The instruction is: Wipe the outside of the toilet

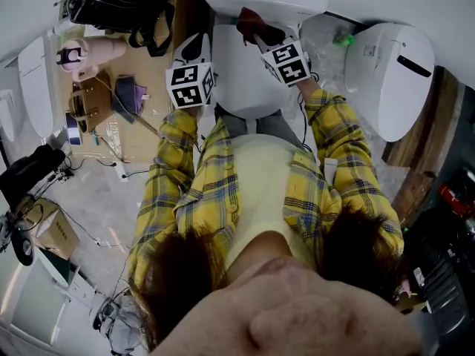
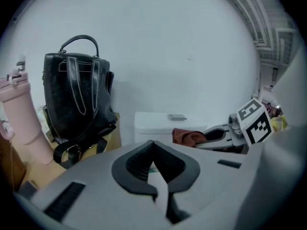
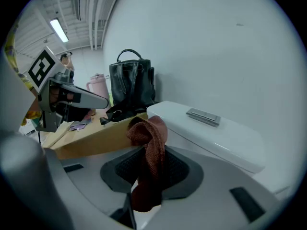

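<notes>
So I'm standing over the white ceramic toilet (image 1: 249, 80), its seat lid down. The right gripper (image 3: 149, 151) has its fingers clamped on a rust-brown knitted cloth (image 3: 152, 128). The cloth bunches up above the fingers and a tail of it hangs down between them. It's held right up at the front of the white tank (image 3: 216, 133), on the right side, just under the tank's lid. I honestly can't tell if it's touching the porcelain. The tank is closed, with a flat rectangular chrome flush plate (image 3: 203, 117) sitting on top.

The left gripper (image 2: 153, 145) is over the left side of the seat lid, a bit nearer to me than the right one. Its fingers are pinched together at the tips with nothing in them.

Container stuff: to the far left of the tank there's a black leather backpack with white stitching (image 2: 76, 99). It stands upright on a tan cardboard surface (image 3: 91, 138) and is closed, so I can't see what's inside. Left of that is a tall pale pink tumbler (image 2: 21, 119) with its lid on, contents hidden too. Down on the floor to the near left there's a small brown cardboard box (image 1: 56, 232), also shut.

Over on the right a second white toilet (image 1: 390, 73) has its lid down as well.
</notes>
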Demonstrator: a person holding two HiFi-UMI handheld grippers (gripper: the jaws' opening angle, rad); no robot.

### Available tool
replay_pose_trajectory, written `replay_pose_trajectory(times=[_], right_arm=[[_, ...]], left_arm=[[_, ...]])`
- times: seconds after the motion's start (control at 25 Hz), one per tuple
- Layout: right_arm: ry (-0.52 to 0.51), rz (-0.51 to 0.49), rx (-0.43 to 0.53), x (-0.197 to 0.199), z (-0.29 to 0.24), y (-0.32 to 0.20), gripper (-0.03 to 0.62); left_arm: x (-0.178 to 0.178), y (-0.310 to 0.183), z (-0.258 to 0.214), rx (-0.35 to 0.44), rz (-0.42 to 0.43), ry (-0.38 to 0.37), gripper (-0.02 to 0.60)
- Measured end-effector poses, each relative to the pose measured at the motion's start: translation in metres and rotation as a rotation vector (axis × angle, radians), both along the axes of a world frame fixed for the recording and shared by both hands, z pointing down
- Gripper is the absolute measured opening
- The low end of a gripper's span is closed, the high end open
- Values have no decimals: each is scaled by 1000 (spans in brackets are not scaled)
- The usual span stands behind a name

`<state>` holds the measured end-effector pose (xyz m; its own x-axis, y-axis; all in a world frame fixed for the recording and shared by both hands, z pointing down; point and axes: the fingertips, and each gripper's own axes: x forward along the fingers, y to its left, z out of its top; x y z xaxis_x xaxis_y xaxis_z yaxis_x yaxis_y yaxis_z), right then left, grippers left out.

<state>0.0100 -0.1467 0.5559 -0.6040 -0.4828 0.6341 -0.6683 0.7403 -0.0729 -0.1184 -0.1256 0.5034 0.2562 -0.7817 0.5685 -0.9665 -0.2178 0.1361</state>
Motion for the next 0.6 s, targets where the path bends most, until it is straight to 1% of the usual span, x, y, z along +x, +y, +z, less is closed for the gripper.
replay_pose_trajectory(times=[0.2, 0.32, 0.44, 0.6], right_arm=[[16, -83, -12, -45, 12, -1, 121], [38, -116, -14, -65, 22, -4, 121], [66, -134, -15, -79, 32, -9, 121], [91, -137, -13, -92, 42, -20, 121]], left_arm=[[-27, 9, 3, -7, -46, -9, 8], [-41, 14, 6, -14, -67, 1, 8], [-52, 18, 8, -20, -73, 6, 9], [-60, 21, 13, -28, -60, 2, 9]])
